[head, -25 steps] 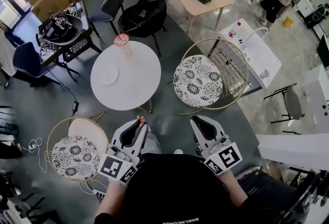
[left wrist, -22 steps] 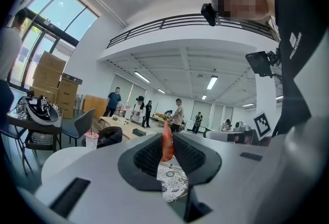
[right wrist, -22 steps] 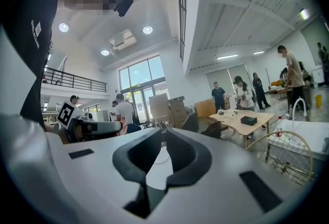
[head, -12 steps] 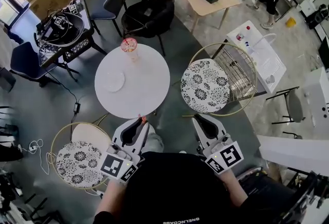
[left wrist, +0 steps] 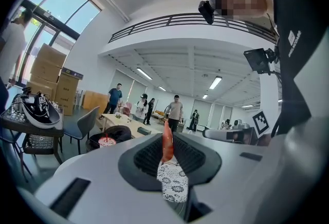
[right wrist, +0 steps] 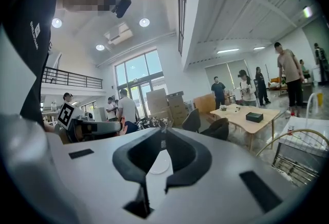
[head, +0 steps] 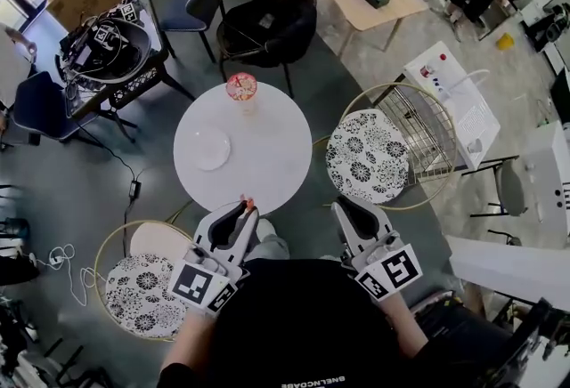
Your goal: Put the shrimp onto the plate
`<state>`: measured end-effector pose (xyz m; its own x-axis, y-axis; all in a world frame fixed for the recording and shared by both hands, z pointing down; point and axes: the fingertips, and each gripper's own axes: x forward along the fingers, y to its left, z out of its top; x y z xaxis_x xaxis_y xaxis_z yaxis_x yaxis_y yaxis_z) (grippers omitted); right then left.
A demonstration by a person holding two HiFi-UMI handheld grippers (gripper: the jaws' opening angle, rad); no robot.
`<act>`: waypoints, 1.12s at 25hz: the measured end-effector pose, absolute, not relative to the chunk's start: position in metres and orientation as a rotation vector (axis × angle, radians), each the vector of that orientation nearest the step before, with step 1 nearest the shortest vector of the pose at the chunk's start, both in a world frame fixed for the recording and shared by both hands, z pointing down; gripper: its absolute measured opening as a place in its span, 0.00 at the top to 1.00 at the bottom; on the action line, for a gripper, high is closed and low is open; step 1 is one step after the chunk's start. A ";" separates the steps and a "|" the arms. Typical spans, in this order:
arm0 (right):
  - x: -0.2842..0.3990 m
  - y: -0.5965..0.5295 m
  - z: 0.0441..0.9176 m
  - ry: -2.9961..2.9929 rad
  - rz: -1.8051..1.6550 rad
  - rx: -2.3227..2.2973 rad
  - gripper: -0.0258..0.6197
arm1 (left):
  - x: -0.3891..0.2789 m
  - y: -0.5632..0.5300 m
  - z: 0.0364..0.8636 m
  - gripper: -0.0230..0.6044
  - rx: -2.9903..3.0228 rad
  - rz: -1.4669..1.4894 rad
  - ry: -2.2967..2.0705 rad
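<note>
Shrimp stood upright, pinched between the jaws of the left tool and poking out past their tips, at the near edge of the round white tabletop. The plate lay ahead of that tool, slightly to its left and well apart. Beside it, the right tool was clenched on nothing, short of the tabletop.

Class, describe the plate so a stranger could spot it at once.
Find the round white table in the middle of the head view. The plate lies on its left half: flat, white, empty, unlike the pink-topped cup at the far edge.
</note>
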<state>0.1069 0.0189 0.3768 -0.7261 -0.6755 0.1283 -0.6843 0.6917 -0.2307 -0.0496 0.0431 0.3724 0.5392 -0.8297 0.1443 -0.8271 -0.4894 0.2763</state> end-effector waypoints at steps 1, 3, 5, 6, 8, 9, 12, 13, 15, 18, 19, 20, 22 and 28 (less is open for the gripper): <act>0.101 0.015 0.377 -2.856 0.410 1.152 0.90 | -0.056 0.040 0.373 0.86 2.471 -0.010 -1.369; 0.089 0.007 0.379 -2.850 0.419 1.159 0.90 | -0.069 0.033 0.376 0.86 2.473 -0.004 -1.363; 0.078 0.000 0.380 -2.846 0.434 1.164 0.90 | -0.081 0.027 0.379 0.86 2.471 0.002 -1.363; 0.073 -0.004 0.381 -2.843 0.439 1.164 0.90 | -0.087 0.025 0.380 0.86 2.469 0.005 -1.365; 0.064 -0.009 0.382 -2.834 0.440 1.162 0.90 | -0.098 0.020 0.385 0.86 2.462 0.018 -1.373; 0.060 -0.012 0.382 -2.832 0.439 1.161 0.90 | -0.102 0.017 0.388 0.86 2.457 0.026 -1.379; 0.052 -0.018 0.380 -2.830 0.438 1.152 0.90 | -0.112 0.011 0.396 0.86 2.436 0.043 -1.391; 0.050 -0.019 0.380 -2.829 0.440 1.146 0.90 | -0.115 0.010 0.398 0.86 2.430 0.048 -1.395; 0.047 -0.023 0.380 -2.827 0.442 1.132 0.90 | -0.120 0.007 0.401 0.86 2.421 0.054 -1.406; 0.045 -0.029 0.379 -2.823 0.448 1.121 0.90 | -0.124 0.003 0.405 0.86 2.403 0.054 -1.417; 0.044 -0.032 0.379 -2.823 0.448 1.118 0.90 | -0.126 0.001 0.406 0.86 2.397 0.054 -1.418; 0.042 -0.035 0.378 -2.823 0.447 1.114 0.90 | -0.127 -0.001 0.407 0.86 2.392 0.056 -1.420; 0.039 -0.040 0.378 -2.823 0.444 1.101 0.90 | -0.130 -0.006 0.409 0.86 2.380 0.060 -1.426; 0.035 -0.053 0.377 -2.829 0.437 1.031 0.90 | -0.135 -0.025 0.423 0.86 2.346 0.078 -1.458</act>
<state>0.0347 -0.0528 0.3766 -0.7660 -0.6144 0.1893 -0.6429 0.7298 -0.2327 -0.1352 -0.0246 0.4230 0.4615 -0.8538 0.2409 -0.8746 -0.3922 0.2851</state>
